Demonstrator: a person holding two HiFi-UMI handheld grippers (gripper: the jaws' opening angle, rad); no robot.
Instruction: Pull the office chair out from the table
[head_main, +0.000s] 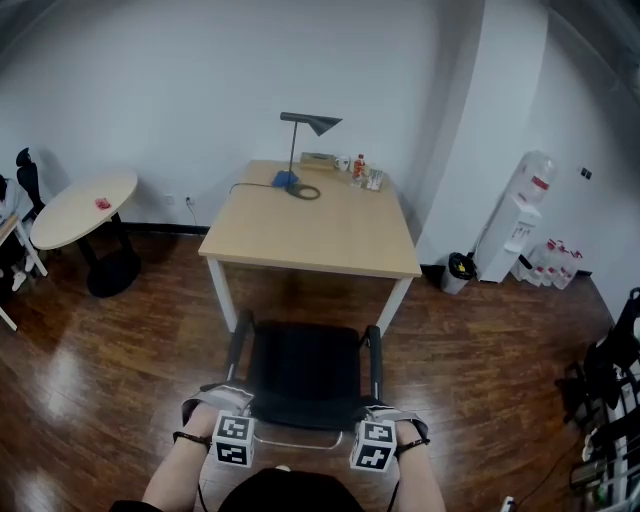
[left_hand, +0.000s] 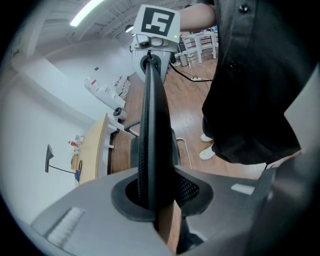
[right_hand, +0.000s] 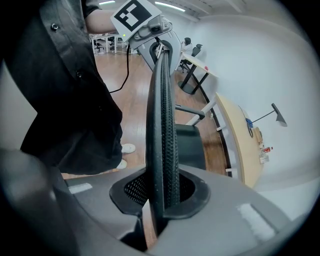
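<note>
The black office chair (head_main: 305, 372) stands just in front of the light wooden table (head_main: 320, 230), its seat clear of the table's near edge. My left gripper (head_main: 225, 402) is shut on the left end of the backrest's top rim, and my right gripper (head_main: 386, 412) is shut on the right end. In the left gripper view the black mesh backrest (left_hand: 152, 125) runs edge-on out of my left gripper (left_hand: 155, 200) toward the right gripper's marker cube (left_hand: 159, 22). The right gripper view mirrors this: the backrest rim (right_hand: 162, 115) sits clamped in my right gripper (right_hand: 162, 197).
A desk lamp (head_main: 303, 140), bottles and small items (head_main: 358, 168) stand at the table's far edge. A round table (head_main: 85, 205) is at the left. A water dispenser (head_main: 520, 215) and a bin (head_main: 460, 270) are at the right wall. A rack (head_main: 610, 400) stands at the far right.
</note>
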